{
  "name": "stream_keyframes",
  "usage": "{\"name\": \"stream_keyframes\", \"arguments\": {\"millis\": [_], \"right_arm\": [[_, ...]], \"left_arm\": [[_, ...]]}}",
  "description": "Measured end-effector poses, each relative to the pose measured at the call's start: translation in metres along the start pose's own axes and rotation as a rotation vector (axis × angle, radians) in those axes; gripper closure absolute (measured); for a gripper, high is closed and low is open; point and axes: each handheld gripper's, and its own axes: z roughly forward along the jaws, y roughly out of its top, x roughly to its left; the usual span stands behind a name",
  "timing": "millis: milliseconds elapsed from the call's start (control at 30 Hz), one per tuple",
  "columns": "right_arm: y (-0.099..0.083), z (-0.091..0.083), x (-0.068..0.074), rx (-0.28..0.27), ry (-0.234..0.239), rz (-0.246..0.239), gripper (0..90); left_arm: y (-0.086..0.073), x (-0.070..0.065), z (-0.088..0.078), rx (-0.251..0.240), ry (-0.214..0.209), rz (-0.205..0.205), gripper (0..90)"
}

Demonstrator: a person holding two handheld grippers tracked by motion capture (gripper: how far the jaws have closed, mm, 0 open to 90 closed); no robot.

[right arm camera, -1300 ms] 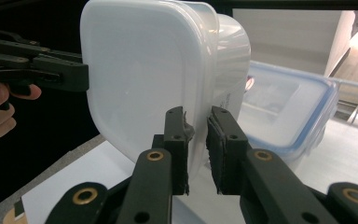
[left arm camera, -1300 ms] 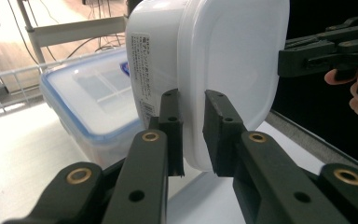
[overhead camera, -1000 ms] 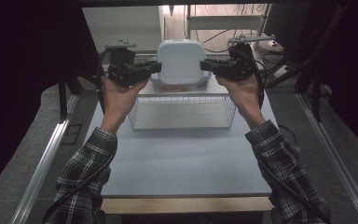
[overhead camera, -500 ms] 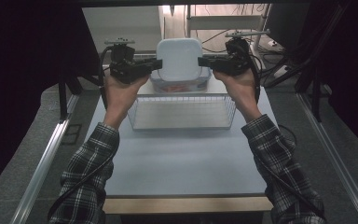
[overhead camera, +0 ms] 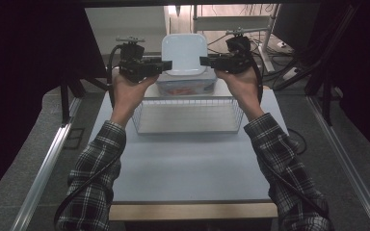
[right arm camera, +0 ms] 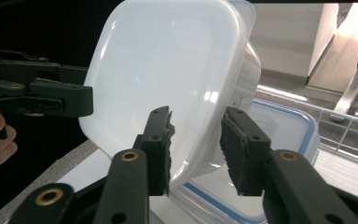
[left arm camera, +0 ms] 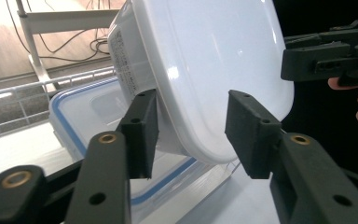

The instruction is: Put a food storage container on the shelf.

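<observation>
White, translucent plastic makes up the container, a rounded-square tub turned upside down so its smooth glossy base faces up. It rests at the far middle of the worktop, stacked on a second, clear box with a blue-rimmed lid and a printed label on its near side. Just in front of both stands a wire basket, thin white mesh, open-topped, its long axis running left to right.

The container lies squarely between the two grippers, each equally close. The left gripper points in from the left and the right gripper from the right, both held level at the height of the tub's rim. In the left gripper view the tub's rounded edge sits between the black, matte pads with a visible gap on either side; the right gripper view shows the same at its pads. Both pairs of jaws have just been opening and now stand apart, pressing on nothing, so the tub appears released onto the lidded box. Any coming move probably turns on drawing each gripper straight outward, away from the rim, without tipping the light tub.
</observation>
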Motion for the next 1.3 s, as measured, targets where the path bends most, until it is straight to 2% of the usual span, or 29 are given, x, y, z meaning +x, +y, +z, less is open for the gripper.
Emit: {"name": "stream_keyframes", "arguments": {"millis": [133, 333, 500, 767, 900, 1033, 1067, 1133, 1233, 1300], "right_arm": [[0.003, 0.003, -0.004, 0.01, 0.004, 0.023, 59.8], [0.009, 0.009, -0.005, 0.003, -0.048, 0.012, 58.1], [0.011, 0.012, -0.005, -0.004, -0.055, 0.025, 58.7], [0.016, 0.016, -0.008, -0.013, -0.075, 0.035, 59.0], [0.016, 0.015, -0.009, -0.022, -0.065, 0.042, 58.2], [0.014, 0.013, -0.008, -0.034, -0.045, 0.028, 54.4], [0.013, 0.011, -0.006, -0.04, -0.035, 0.019, 50.4], [0.012, 0.01, -0.006, -0.041, -0.031, 0.014, 48.2], [0.007, 0.005, -0.003, -0.039, -0.009, -0.016, 37.9], [0.001, 0.003, -0.002, -0.042, -0.003, -0.033, 32.2]], "left_arm": [[0.005, 0.003, 0.003, 0.008, -0.001, -0.016, 50.9], [0.012, 0.009, 0.008, -0.002, 0.006, -0.046, 43.6], [0.017, 0.016, 0.012, -0.012, 0.026, -0.068, 42.1], [0.022, 0.016, 0.014, -0.005, 0.032, -0.061, 42.4], [0.022, 0.015, 0.013, -0.01, 0.027, -0.043, 39.7], [0.021, 0.013, 0.01, -0.022, 0.014, -0.034, 35.7], [0.021, 0.011, 0.008, -0.022, 0.009, -0.022, 32.1], [0.02, 0.009, 0.006, -0.017, -0.001, 0.002, 30.4], [0.014, 0.004, 0.0, -0.023, -0.019, 0.046, 24.2], [0.009, 0.002, -0.002, -0.017, -0.029, 0.057, 20.3]]}}
